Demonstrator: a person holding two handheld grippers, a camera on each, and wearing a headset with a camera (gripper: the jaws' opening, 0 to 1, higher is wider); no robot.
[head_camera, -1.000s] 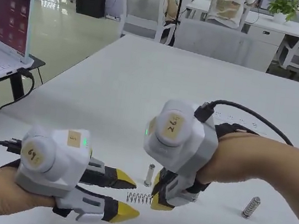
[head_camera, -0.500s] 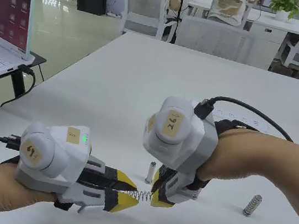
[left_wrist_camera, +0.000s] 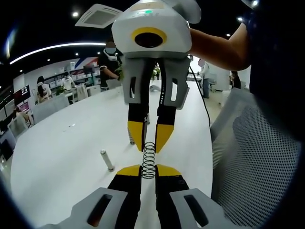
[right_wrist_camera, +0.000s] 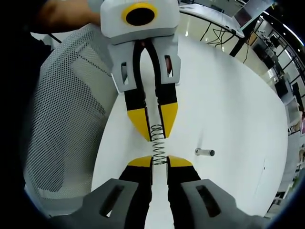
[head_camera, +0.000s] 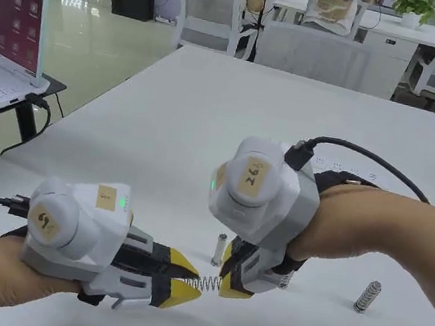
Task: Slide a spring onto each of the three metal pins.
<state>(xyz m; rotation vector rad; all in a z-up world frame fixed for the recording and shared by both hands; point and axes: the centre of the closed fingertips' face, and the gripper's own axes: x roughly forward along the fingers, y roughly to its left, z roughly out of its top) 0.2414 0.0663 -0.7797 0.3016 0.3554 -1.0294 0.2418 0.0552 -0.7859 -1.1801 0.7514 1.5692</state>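
A thin wire spring (head_camera: pixel 207 283) (left_wrist_camera: pixel 149 160) (right_wrist_camera: pixel 158 143) hangs level just above the white table (head_camera: pixel 206 129), stretched between my two grippers. My left gripper (head_camera: pixel 183 277) (left_wrist_camera: pixel 148 170) is shut on its left end. My right gripper (head_camera: pixel 228 282) (right_wrist_camera: pixel 159 161) is shut on its right end. The two grippers face each other tip to tip. A bare metal pin (head_camera: pixel 219 249) (left_wrist_camera: pixel 106 160) (right_wrist_camera: pixel 205 152) stands just behind the spring. A second pin (head_camera: pixel 286 281) is partly hidden behind the right gripper. At the right a pin wearing a spring (head_camera: pixel 366 297) stands upright.
An open laptop (head_camera: pixel 5 28) sits on a stand off the table's left edge. A black cable (head_camera: pixel 364 161) runs from the right gripper across the table. Chairs (head_camera: pixel 210 12) and desks stand beyond the far edge. A mesh chair (left_wrist_camera: pixel 257 157) is by the near side.
One second ago the left gripper stood open below the spring, held by the right alone. It has since risen, closed on the spring's free end, and stayed there.
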